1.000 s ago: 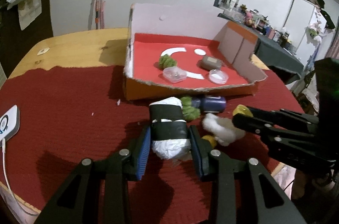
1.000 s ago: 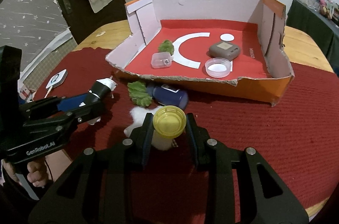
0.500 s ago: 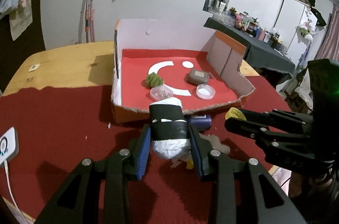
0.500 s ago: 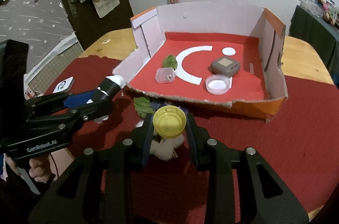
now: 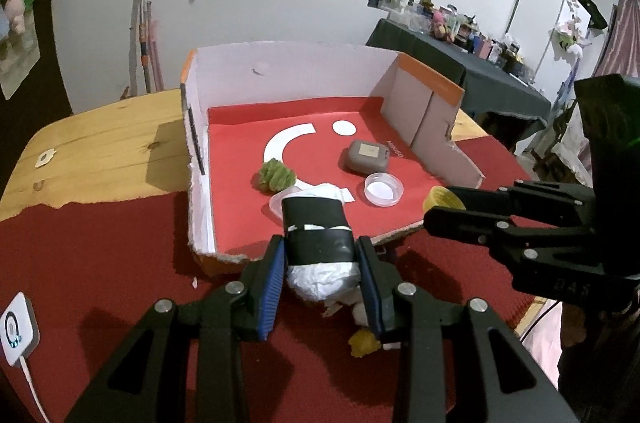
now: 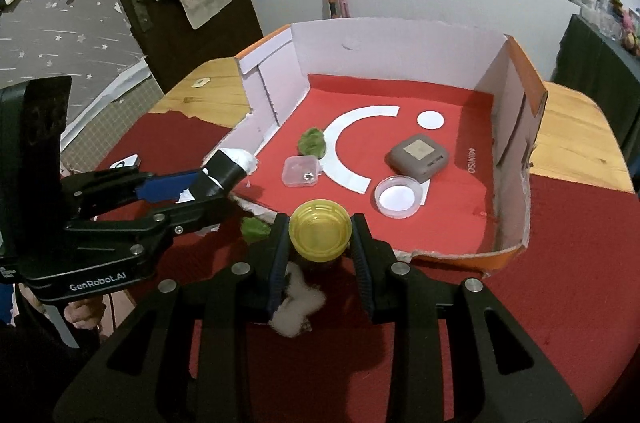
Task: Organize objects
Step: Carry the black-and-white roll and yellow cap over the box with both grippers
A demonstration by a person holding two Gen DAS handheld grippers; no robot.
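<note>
My left gripper [image 5: 320,259] is shut on a white bundle wrapped in black tape [image 5: 318,243], held above the near edge of the red-floored cardboard box [image 5: 292,79]. It also shows in the right wrist view [image 6: 224,171]. My right gripper [image 6: 320,239] is shut on a yellow cap [image 6: 320,233], held above the box's near edge; the cap also shows in the left wrist view [image 5: 440,199]. In the box lie a green tuft [image 6: 313,141], a small clear case [image 6: 301,171], a grey case [image 6: 418,157] and a clear round lid [image 6: 399,197].
The box stands on a red cloth [image 6: 568,263] over a wooden table [image 5: 104,151]. A white cotton wad [image 6: 298,303] and a green piece [image 6: 254,227] lie on the cloth under the grippers. A white charger pad [image 5: 16,329] lies at the left edge.
Both grippers have lifted their objects off the cloth and moved forward toward the box, now over its near edge. The cotton, green piece and blue bottle stayed behind.
</note>
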